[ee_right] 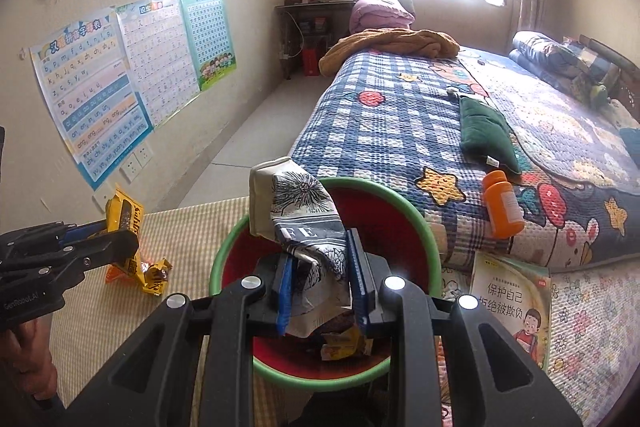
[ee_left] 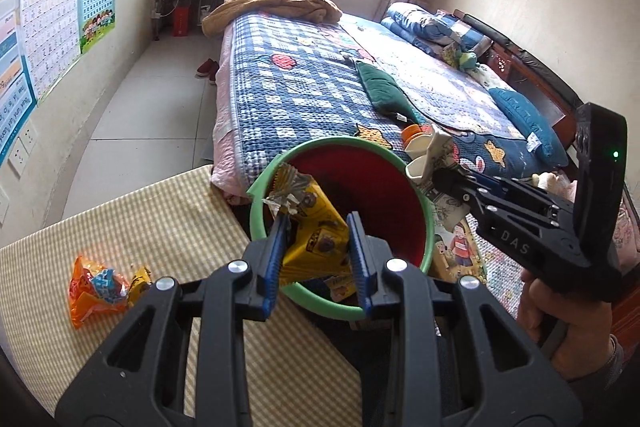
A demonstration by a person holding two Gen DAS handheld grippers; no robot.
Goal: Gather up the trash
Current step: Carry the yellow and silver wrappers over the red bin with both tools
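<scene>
A red bin with a green rim (ee_left: 262, 227) (ee_right: 420, 223) stands between the checked table and the bed. My left gripper (ee_left: 318, 259) is shut on a yellow snack wrapper (ee_left: 316, 227) and holds it over the bin's mouth; it shows from the side in the right wrist view (ee_right: 124, 223). My right gripper (ee_right: 324, 279) is shut on a crushed white paper cup with black print (ee_right: 296, 203), above the bin; the cup shows in the left wrist view (ee_left: 426, 155). More wrappers lie in the bin (ee_right: 344, 345).
An orange wrapper (ee_left: 100, 287) (ee_right: 154, 275) lies on the checked table (ee_left: 140, 219). An orange bottle (ee_right: 502, 205) lies on the bed's edge. A children's book (ee_right: 512, 303) lies beside the bin. The bed (ee_left: 320, 87) fills the right side.
</scene>
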